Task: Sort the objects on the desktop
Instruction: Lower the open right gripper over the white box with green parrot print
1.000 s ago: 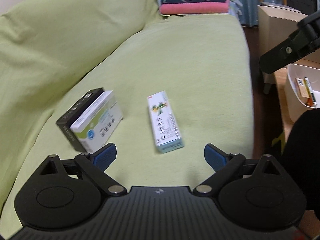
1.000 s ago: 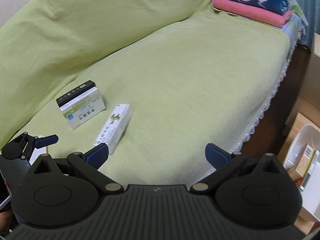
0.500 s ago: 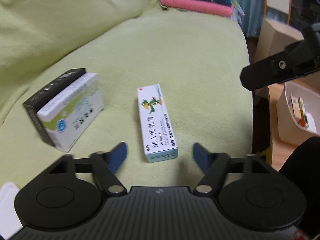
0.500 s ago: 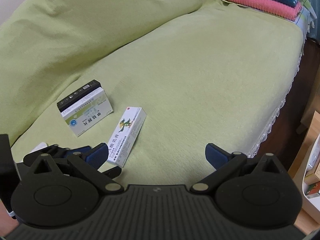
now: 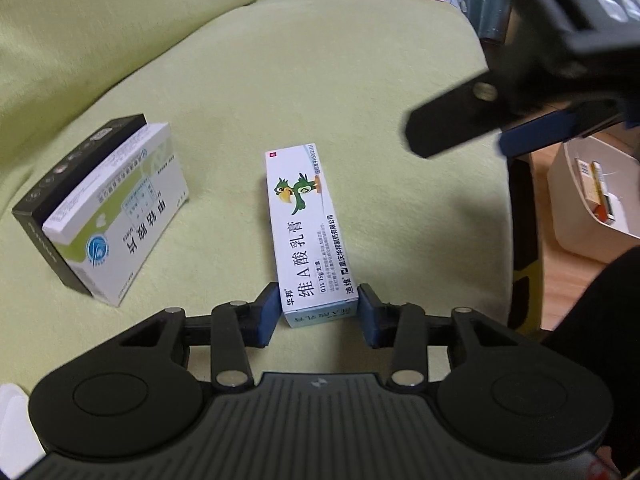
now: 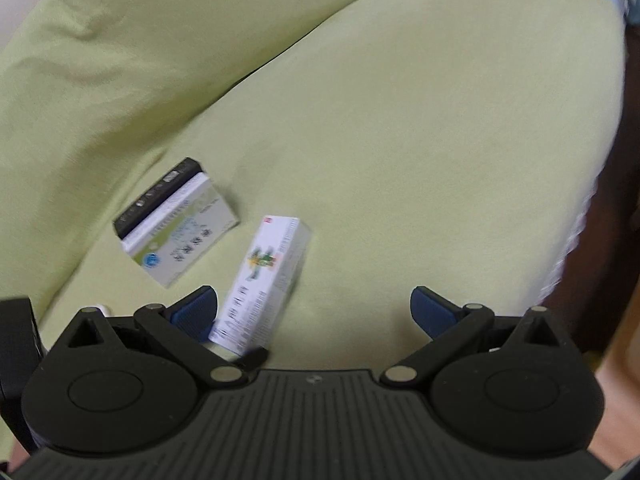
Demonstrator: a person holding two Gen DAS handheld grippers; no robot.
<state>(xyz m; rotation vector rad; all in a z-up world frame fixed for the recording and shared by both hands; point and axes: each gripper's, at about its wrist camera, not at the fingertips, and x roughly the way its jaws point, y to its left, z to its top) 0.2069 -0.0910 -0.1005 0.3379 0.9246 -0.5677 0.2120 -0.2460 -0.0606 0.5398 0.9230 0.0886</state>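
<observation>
1. The left gripper (image 5: 319, 312) has its blue pads (image 5: 267, 312) closed in on the near end of the parrot-printed ointment carton (image 5: 306, 224), which lies flat on the green sofa cover (image 5: 360, 92). Whether both pads already press the card cannot be told.
2. The hold looks best kept light and square on the carton's long sides, since thin card dents easily, and the lift straight up off the soft cloth.
3. The right gripper (image 6: 314, 312) hangs spread and empty above the sofa cover.
4. Left of the carton, well apart, a green-and-white medicine box (image 5: 120, 216) leans against a black box (image 5: 76, 172), both glossy and sharp-cornered.
5. Right of the carton, past the seat edge, a white plastic bin (image 5: 576, 216) holds other boxes.
</observation>
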